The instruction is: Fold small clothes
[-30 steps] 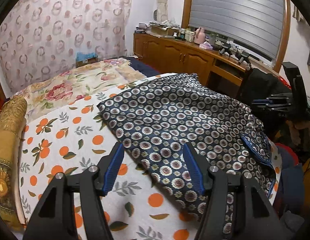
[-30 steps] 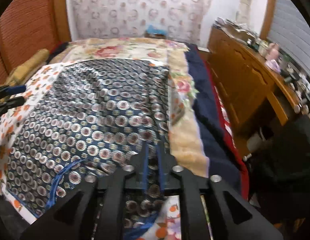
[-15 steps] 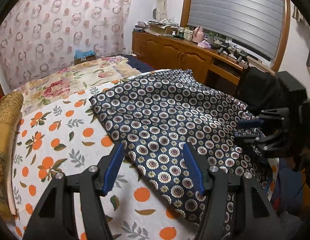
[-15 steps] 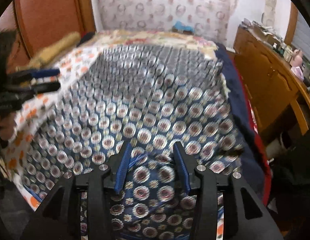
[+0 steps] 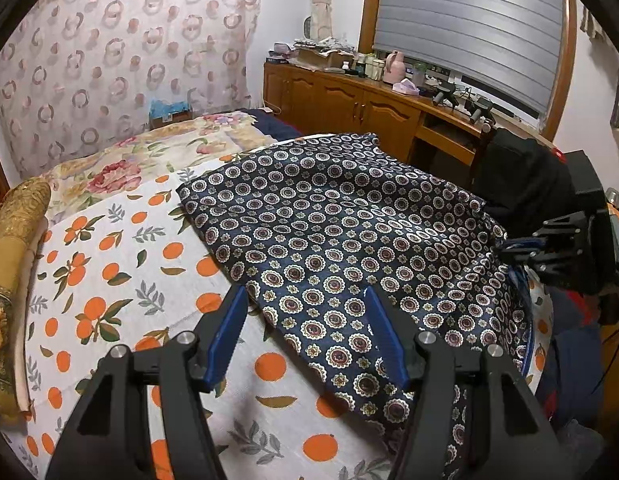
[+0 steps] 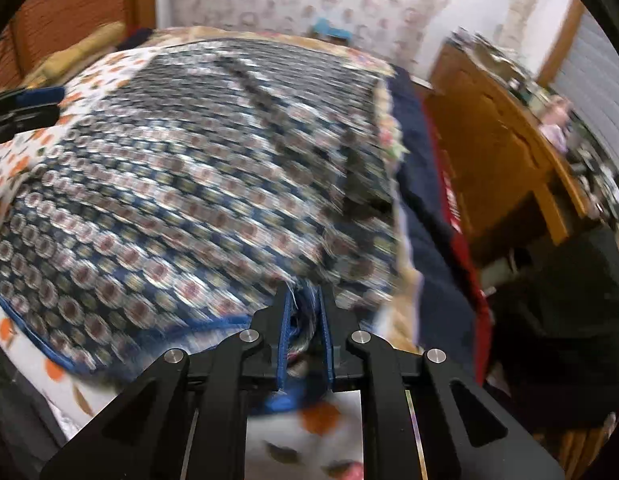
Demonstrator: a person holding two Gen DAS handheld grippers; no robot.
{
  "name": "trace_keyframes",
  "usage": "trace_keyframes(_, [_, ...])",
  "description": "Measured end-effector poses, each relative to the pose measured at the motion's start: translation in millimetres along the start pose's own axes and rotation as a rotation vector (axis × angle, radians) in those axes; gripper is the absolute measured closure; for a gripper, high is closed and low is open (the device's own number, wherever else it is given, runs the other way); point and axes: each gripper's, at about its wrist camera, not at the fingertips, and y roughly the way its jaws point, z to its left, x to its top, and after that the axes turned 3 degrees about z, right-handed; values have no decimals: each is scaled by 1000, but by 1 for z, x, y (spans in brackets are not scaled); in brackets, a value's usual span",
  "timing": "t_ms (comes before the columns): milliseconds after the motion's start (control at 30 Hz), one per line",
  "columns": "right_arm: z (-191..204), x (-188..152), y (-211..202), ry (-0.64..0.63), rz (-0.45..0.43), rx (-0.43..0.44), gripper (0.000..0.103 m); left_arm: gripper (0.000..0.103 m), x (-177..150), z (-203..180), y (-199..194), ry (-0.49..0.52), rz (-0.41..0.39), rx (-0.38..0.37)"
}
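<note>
No writing, label, brand or number can be read in either view. The items on the wooden sideboard (image 5: 373, 96) in the left wrist view are too small to show any lettering. The right wrist view is blurred throughout.

Bed (image 5: 121, 264) under orange-print sheet; navy patterned garment (image 5: 333, 232) spread on it, gold pillow (image 5: 17, 216) at edge.

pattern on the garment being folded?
Dark navy fabric garment with small round medallion motifs and a blue edge trim; clearest in the left wrist view.
</note>
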Motion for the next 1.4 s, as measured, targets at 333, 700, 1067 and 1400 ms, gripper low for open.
trace_keyframes(333, [-42,8,-32,103,-121,-7,74,42,8,4,7,-20,-1,29])
trace_keyframes(700, [-53,136,32,48,-217,222,69,42,21,23,36,-71,42,89])
trace_keyframes(1067, [-50,202,113,13,-117,315,69,42,30,38,58,-90,82,102])
trace_keyframes(1400, [-44,210,125,-34,-105,375,90,42,31,40,64,-94,90,92])
